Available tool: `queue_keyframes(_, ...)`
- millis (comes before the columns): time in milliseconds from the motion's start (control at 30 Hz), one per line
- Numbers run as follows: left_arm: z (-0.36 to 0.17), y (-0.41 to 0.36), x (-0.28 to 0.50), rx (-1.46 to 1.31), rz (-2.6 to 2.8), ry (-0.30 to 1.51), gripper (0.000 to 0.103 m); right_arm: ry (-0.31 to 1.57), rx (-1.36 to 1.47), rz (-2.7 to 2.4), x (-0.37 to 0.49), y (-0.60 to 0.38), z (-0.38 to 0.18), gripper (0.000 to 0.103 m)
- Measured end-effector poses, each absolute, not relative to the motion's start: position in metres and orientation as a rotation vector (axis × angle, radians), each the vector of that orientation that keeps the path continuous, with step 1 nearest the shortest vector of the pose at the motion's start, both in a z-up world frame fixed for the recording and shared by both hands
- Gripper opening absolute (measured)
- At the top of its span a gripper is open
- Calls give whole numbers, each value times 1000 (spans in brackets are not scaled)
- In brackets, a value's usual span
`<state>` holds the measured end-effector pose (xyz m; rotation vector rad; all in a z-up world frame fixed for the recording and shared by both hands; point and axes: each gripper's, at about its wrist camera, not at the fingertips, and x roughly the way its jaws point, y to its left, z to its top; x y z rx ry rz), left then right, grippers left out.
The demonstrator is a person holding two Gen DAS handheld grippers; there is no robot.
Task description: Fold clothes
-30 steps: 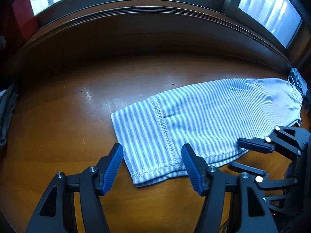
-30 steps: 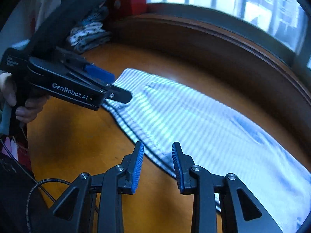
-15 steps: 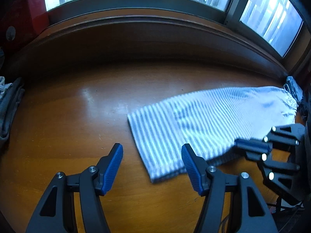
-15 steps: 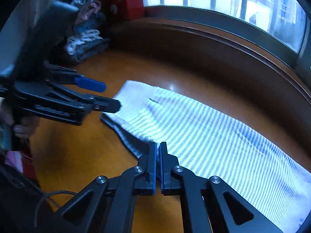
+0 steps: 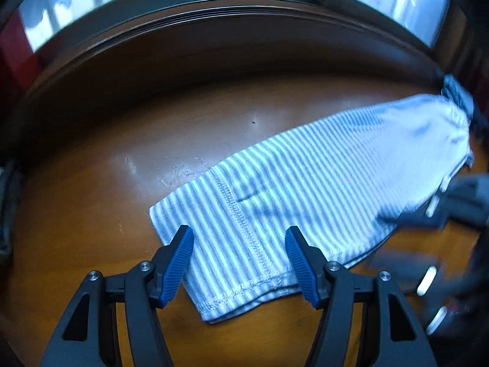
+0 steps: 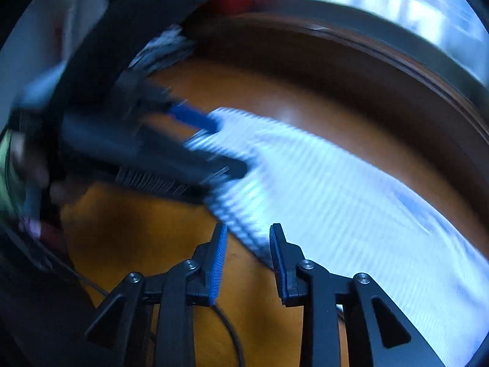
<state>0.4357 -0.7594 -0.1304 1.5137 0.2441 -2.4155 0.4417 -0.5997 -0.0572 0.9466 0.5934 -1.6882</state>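
We now have the right gripper (image 6: 247, 260) parted again: half a second ago its blue pads were pressed together at the near edge of the striped garment (image 5: 305, 189), and in the lower centre of the right wrist view they stand narrowly apart with that edge between them but nothing pinched. The left gripper (image 5: 240, 263) stays wide, its pads straddling the hemmed end of the cloth at the bottom centre of its frame, closer over it than a moment ago. The garment lies flat on the wooden table (image 5: 128, 140), running from lower centre to upper right. We judge the tug finished and a fresh grasp for the fold pending.
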Motion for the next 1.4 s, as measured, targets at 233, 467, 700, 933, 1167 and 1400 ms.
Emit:
queue_keyframes(233,-134,-753,426,1557,-2417,194,61,430,1131,-2035,400,-546,-72,30)
queue_keyframes(467,-137,-747,418,1554,-2434,172,63,351,1146,-2123,423,-517,-71,29)
queue_keyframes(700,-131,-719,406,1519,-2376,191,62,234,1177,-2262,406,-452,-56,30)
queue_keyframes(933,-124,-642,364,1509,-2382,232,62,163,1188,-2354,380,-373,-50,32)
queue_keyframes(1167,-122,-542,298,1554,-2424,364,62,109,1205,-2371,356,-279,-53,33)
queue_keyframes(1400,-95,-465,265,1579,-2489,234,62,59,1222,-2394,330,-221,-59,33)
